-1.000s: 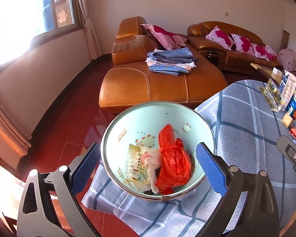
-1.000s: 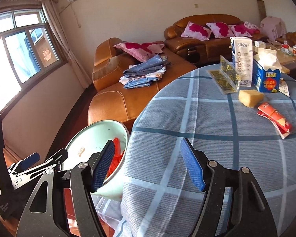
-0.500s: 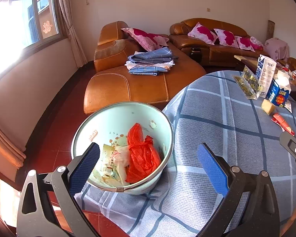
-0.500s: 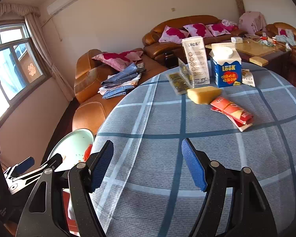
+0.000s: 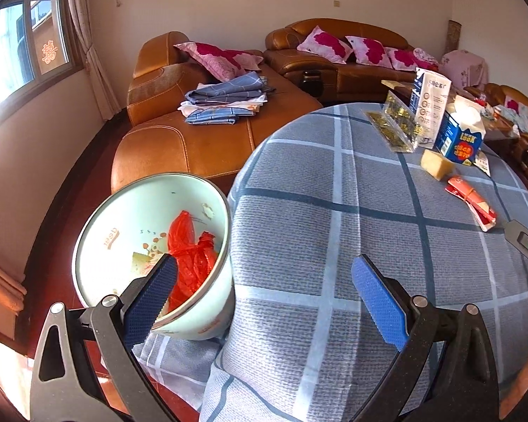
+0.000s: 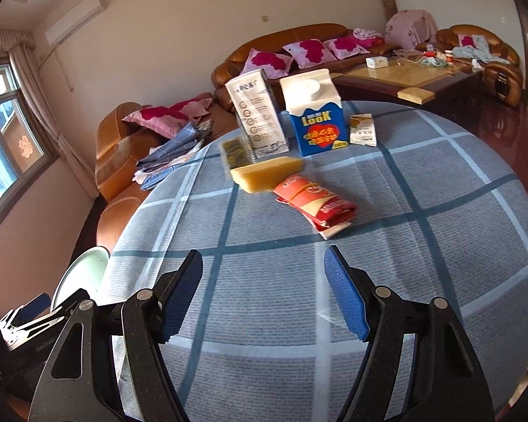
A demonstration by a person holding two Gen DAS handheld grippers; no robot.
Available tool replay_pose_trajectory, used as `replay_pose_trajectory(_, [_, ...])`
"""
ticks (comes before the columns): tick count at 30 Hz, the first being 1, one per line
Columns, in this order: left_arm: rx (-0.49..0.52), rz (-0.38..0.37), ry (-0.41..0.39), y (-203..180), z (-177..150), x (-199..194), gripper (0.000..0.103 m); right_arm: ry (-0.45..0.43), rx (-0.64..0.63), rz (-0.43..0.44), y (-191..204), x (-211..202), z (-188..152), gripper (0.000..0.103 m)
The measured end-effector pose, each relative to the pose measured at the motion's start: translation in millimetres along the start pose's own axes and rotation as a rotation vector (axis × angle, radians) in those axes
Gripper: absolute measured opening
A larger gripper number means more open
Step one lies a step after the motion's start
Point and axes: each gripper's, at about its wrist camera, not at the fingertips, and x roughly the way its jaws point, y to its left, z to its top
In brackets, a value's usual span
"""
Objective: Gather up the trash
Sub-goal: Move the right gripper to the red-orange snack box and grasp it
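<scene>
A pale green basin [image 5: 123,218] sits at the table's left edge, holding a red plastic bag [image 5: 190,249] and wrappers; its rim also shows in the right wrist view [image 6: 77,274]. On the plaid tablecloth [image 6: 404,246] lie a red wrapper [image 6: 316,204], a yellow block [image 6: 267,172], a blue Look carton [image 6: 316,119], a white carton [image 6: 257,119], a gold packet [image 6: 234,153] and a small sachet [image 6: 362,130]. My left gripper [image 5: 264,302] is open and empty, straddling the basin's right rim. My right gripper [image 6: 264,295] is open and empty, short of the red wrapper.
Orange leather sofas [image 5: 193,140] with pink cushions and folded clothes [image 5: 225,102] stand behind the table. A coffee table [image 6: 404,74] with clutter is at the back right. A window [image 5: 24,45] is on the left; the floor is dark red.
Both grippers have swung right, away from the basin toward the table's items. The basin has slid to the left of both views. Both stay open and empty.
</scene>
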Motion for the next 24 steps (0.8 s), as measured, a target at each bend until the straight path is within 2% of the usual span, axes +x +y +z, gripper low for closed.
replay_pose_trajectory(3, [0.016, -0.046, 0.018, -10.5, -1.3, 5.4, 0.097, 0.002, 0.005, -0.039, -20.0, 2.0, 6.0, 0.071])
replay_pose_trajectory(6, [0.038, -0.058, 0.031, -22.4, -1.6, 11.9, 0.097, 0.008, -0.009, -0.069, -34.1, 7.9, 16.4, 0.071])
replay_pose_trajectory(11, [0.065, -0.08, 0.05, -39.2, 0.9, 20.1, 0.097, 0.06, -0.072, -0.061, -43.7, 33.2, 35.5, 0.071])
replay_pose_trajectory(15, [0.068, -0.084, 0.064, -45.0, 3.1, 25.7, 0.097, 0.12, -0.102, -0.033, -44.4, 61.9, 46.8, 0.071])
replay_pose_trajectory(21, [0.064, -0.074, 0.072, -44.2, 8.4, 31.2, 0.097, 0.231, -0.217, 0.002, -27.9, 100.8, 51.5, 0.071])
replay_pose_trajectory(24, [0.059, -0.068, 0.078, -43.7, 12.6, 34.4, 0.097, 0.247, -0.278, -0.017, -20.8, 108.5, 51.3, 0.07])
